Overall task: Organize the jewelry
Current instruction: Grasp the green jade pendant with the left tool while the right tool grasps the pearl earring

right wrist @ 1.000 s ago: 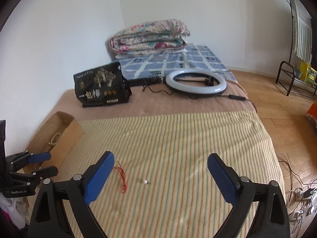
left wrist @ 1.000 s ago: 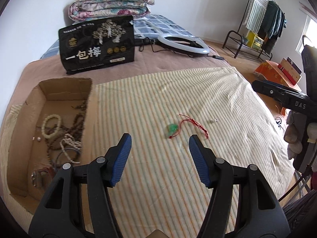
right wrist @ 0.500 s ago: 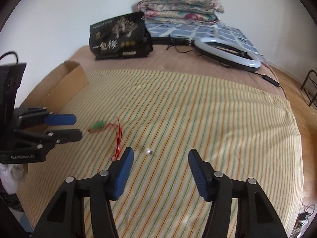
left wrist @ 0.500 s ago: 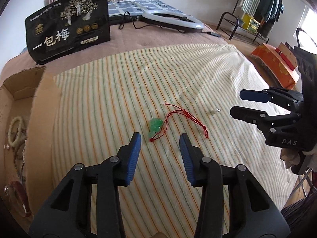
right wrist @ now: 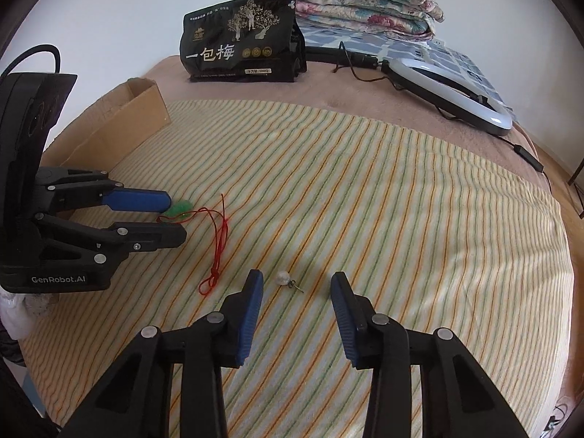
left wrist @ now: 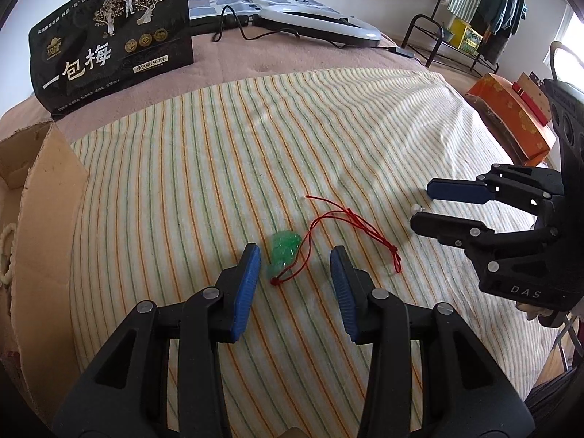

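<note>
Now both your grippers sit parted over the striped cloth (left wrist: 365,138).
Left gripper (left wrist: 295,260) brackets the green pendant (left wrist: 284,252); right gripper (right wrist: 296,286) brackets what looks like a pearl earring (right wrist: 283,277).

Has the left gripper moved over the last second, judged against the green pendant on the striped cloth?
Yes. The left gripper has come forward and down toward the green pendant, which now lies just ahead of its open fingers.

Green pendant (left wrist: 284,253), red cord (left wrist: 350,219), possibly pearl-white earring (right wrist: 283,277), striped cloth (left wrist: 255,138).
</note>
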Available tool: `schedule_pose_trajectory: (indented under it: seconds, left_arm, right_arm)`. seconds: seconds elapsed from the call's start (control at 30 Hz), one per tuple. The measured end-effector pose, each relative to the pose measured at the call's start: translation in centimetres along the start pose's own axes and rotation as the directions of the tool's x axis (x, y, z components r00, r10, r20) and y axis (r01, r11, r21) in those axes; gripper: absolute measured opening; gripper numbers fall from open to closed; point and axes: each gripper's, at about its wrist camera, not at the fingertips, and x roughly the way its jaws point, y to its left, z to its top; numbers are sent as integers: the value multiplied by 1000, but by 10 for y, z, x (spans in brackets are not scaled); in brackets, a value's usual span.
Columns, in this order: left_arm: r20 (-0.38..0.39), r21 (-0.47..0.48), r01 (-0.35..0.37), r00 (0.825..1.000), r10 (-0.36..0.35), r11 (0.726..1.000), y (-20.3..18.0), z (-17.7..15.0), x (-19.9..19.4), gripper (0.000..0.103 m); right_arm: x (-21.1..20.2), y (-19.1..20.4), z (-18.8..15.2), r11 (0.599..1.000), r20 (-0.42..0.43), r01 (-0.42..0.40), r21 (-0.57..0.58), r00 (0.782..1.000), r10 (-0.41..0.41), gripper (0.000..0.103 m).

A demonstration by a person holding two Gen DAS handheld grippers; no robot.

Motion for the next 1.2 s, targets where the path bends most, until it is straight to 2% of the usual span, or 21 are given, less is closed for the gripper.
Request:
schedule_pose_trajectory:
  seconds: [0.23,0.4,0.57,0.73,0.97,1.2]
  left_arm:
    - [3,22,-20,1000,20,1000,-6,0,5,38]
    - [-2,21,-23,1000,23,1000,-4,1,6,31]
    - [1,18,-38,999,38,999,-3,2,7,16]
    - [11,37,-54,999,53,998,-6,1,6,15]
    - [23,14,-48,999,47,999,-1,4,0,15]
    - [81,-9,-37,996,37,999,0,9,-24,15]
  right_arm:
    - [6,12,2,999,-8,7,-43,1000,-8,32]
    - [7,16,1,998,-12,14,-65,1000,-14,18]
    - [8,16,2,998,-15,25,-56,1000,-26,11]
    - [6,17,2,998,-10,31,-47,999,-32,8]
    - [-5,10,6,1000,28,28,-13,999,-28,8]
    - [-24,9,11,999,64,32,2,997,-32,8]
